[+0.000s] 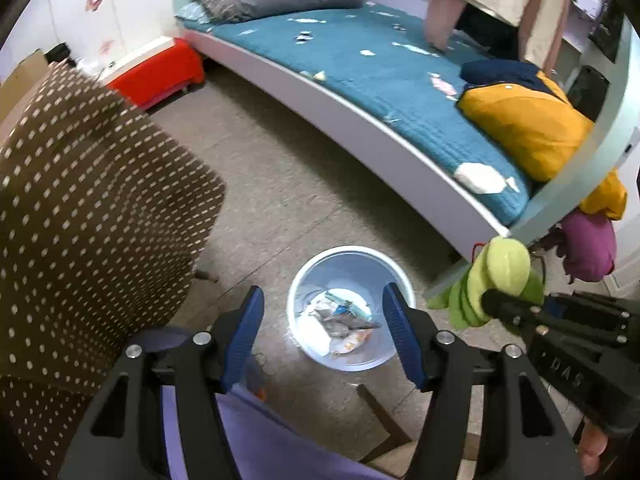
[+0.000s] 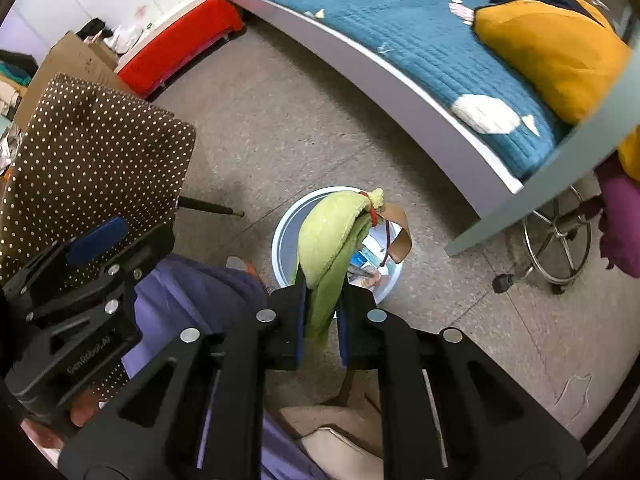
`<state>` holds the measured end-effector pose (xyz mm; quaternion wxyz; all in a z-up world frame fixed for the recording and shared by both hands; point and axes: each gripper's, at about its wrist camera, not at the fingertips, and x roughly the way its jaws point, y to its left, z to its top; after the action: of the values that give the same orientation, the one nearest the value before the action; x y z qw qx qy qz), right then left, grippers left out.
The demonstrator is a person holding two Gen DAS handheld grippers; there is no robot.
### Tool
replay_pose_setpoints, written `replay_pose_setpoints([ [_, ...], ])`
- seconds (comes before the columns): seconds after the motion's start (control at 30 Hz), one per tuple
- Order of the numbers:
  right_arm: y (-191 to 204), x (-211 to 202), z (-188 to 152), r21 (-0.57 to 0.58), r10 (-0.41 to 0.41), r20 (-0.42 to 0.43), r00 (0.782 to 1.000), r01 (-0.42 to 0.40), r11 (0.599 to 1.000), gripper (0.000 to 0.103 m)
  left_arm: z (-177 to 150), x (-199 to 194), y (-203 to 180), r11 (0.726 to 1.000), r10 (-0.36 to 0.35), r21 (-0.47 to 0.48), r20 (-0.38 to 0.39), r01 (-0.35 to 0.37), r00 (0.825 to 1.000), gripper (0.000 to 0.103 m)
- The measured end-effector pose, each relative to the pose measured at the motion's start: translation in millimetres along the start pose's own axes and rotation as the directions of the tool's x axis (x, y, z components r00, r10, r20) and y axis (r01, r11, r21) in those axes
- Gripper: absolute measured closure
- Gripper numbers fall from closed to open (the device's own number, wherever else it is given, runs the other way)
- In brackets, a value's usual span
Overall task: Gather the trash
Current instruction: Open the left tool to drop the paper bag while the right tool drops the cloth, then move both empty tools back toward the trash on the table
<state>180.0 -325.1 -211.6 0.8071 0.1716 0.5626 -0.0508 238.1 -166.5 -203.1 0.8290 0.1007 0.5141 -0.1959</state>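
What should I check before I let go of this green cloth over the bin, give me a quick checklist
1. Right gripper shut on the green cloth: ok.
2. Left gripper open with nothing between its fingers: ok.
3. Cloth hanging over the white bin in the right wrist view: ok.
4. Bin upright on the floor, mouth unobstructed: ok.
5. Room left in the bin, trash only covers the bottom: ok.
6. Whether the tan strap attached to the cloth will clear the bin's rim: cannot tell.
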Motion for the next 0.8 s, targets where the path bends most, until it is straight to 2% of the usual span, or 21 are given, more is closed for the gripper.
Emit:
replay_pose_setpoints([
  [0.1,10.5,7.4,7.4,-0.018,0.018,-0.012,1.000,-0.018,1.000,0.087,-3.7,0.4,13.6,0.999,0.027,-0.027,-0.007,-0.027,1.000,0.042],
  [0.13,12.4,8.3,9.6,-0.018,0.017,-0.010,1.000,-0.017,1.000,0.074,-4.3,-0.1,18.2,0.999,0.029,-0.038,-0.009,-0.029,1.000,0.042],
  [0.17,15.3,9.3,13.7,-0.021,0.008,-0.007,1.000,-0.008,1.000,0.039,-5.1,-1.0,22.7,0.998,0.030,-0.048,-0.011,-0.031,0.999,0.042],
  [0.2,15.9,9.1,15.8,-0.021,-0.005,-0.001,1.000,0.005,1.000,0.024,-5.4,-1.5,26.1,0.998,0.032,-0.056,-0.012,-0.032,0.999,0.042],
  [0.27,17.0,3.5,18.8,-0.011,-0.043,0.059,0.997,0.043,0.999,0.021,-6.1,-2.7,30.3,0.997,0.039,-0.066,-0.012,-0.040,0.999,0.042],
  [0.3,17.6,2.9,19.6,-0.015,-0.051,0.064,0.997,0.052,0.999,0.021,-6.5,-3.9,32.3,0.997,0.043,-0.068,-0.011,-0.044,0.999,0.042],
  [0.63,11.7,16.5,6.8,-0.028,-0.055,-0.013,0.998,0.054,0.998,0.021,-7.5,-4.4,34.6,0.995,0.049,-0.085,-0.025,-0.051,0.998,0.042],
  [0.8,14.1,14.5,0.9,-0.040,-0.064,-0.018,0.998,0.063,0.997,0.021,-6.4,-6.9,30.4,0.996,0.030,-0.083,-0.026,-0.032,0.999,0.041],
])
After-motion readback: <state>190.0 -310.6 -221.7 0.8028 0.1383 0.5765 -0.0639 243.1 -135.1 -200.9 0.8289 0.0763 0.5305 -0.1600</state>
